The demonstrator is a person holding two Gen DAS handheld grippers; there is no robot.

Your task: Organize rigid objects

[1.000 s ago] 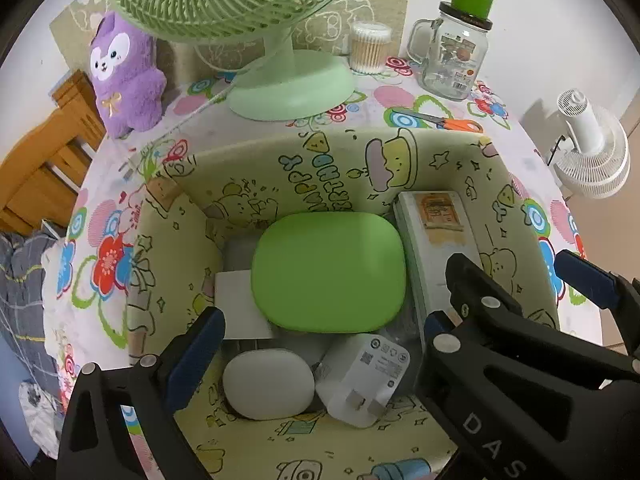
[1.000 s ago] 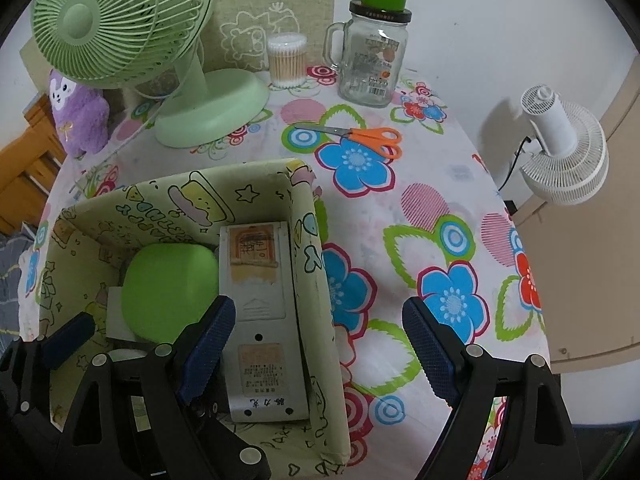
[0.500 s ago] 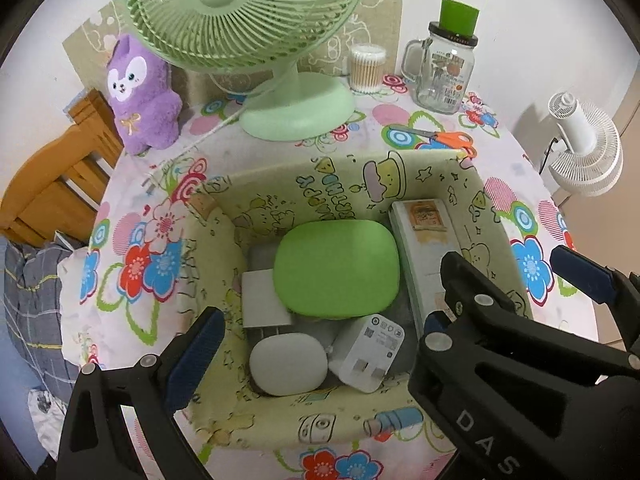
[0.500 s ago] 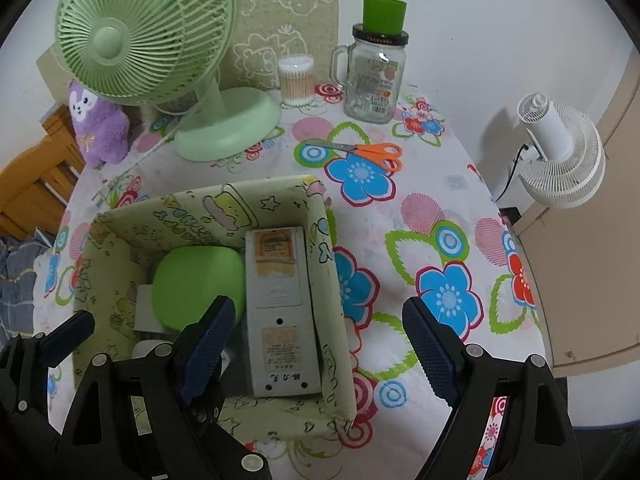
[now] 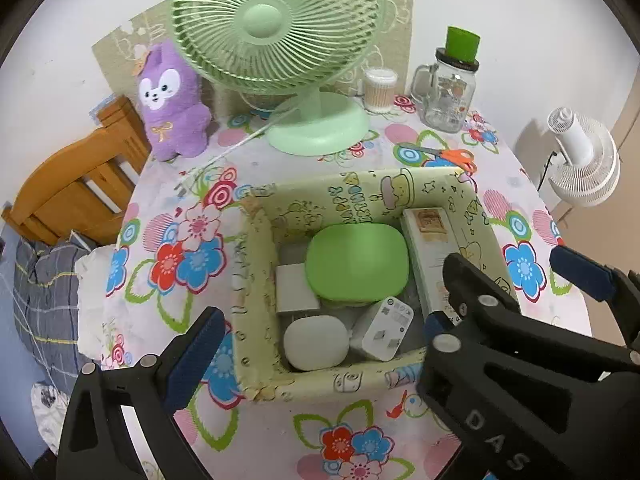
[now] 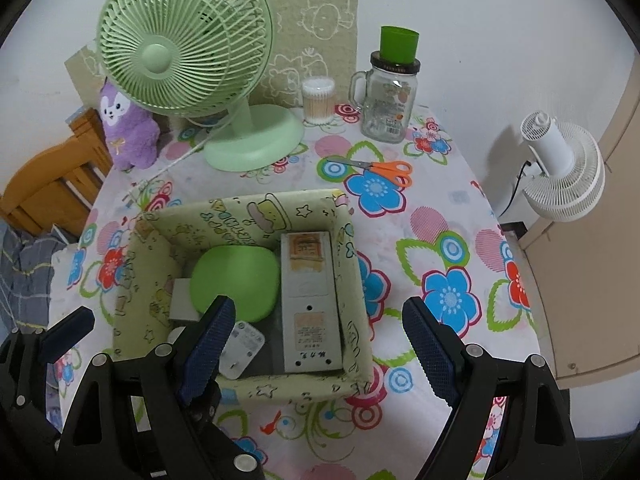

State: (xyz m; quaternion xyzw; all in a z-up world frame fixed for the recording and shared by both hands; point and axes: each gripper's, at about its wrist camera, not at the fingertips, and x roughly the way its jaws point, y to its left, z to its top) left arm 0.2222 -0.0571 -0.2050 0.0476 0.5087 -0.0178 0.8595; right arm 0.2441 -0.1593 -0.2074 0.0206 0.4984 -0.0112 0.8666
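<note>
A yellow-green cartoon-print box stands on the flowered table. It holds a green rounded case, a long white box, a white charger plug, a white oval case and a small white box. My left gripper hangs open above the box's near side and holds nothing. My right gripper is open and empty over the box's near right corner. One of its black fingers hides most of the left gripper's right finger.
At the back stand a green desk fan, a purple plush, a cotton-swab tub and a glass jar mug topped by a green cup. Orange scissors lie behind the box. A white fan and a wooden chair flank the table.
Both grippers have risen and drawn back from the box, still open. The whole box and its near wall have come into view. The things inside have not moved.
</note>
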